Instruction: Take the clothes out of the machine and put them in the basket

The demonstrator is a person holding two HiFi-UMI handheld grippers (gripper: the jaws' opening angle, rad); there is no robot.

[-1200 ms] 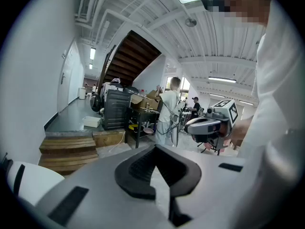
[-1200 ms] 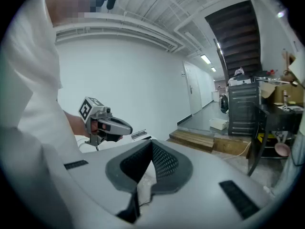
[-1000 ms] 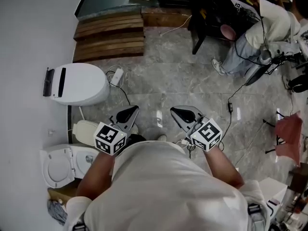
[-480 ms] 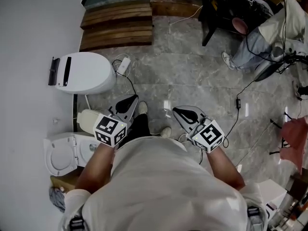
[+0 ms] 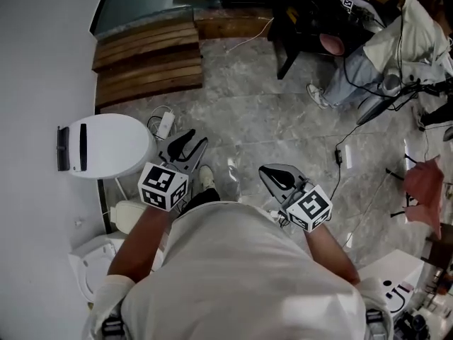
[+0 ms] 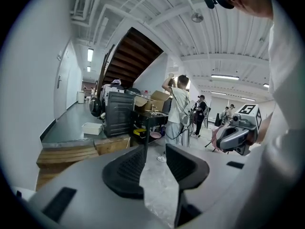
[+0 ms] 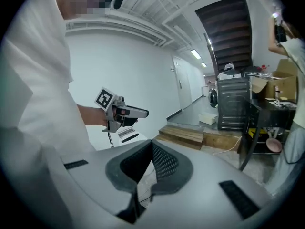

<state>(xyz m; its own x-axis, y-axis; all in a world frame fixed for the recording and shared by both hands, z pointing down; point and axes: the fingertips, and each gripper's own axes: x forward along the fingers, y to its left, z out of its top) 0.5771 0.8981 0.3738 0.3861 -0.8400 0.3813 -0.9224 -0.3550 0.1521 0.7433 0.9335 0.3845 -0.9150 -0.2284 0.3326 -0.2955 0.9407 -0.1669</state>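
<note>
A white round-topped machine [image 5: 106,145] with a dark strip on its lid stands against the left wall; its lid looks closed. No clothes and no basket show in any view. My left gripper [image 5: 185,144] hovers just right of the machine, its jaws opening with only floor showing between them [image 6: 155,149]. Further right, over the stone floor, my right gripper [image 5: 277,178] has its pads meeting at the tips [image 7: 151,144] with nothing in them. The right gripper view also catches the left gripper [image 7: 121,112] beside the machine [image 7: 125,134].
A second white unit with a round open lid [image 5: 88,271] sits at the lower left. Wooden steps [image 5: 145,59] lie ahead. Cables [image 5: 340,154] trail over the floor. A seated person [image 5: 382,55], a black table [image 5: 304,20] and a red cloth [image 5: 425,186] fill the right side.
The left gripper has moved forward alongside the white machine and its jaws have parted. The right gripper has shifted slightly and stays shut. The head view has swung left.
</note>
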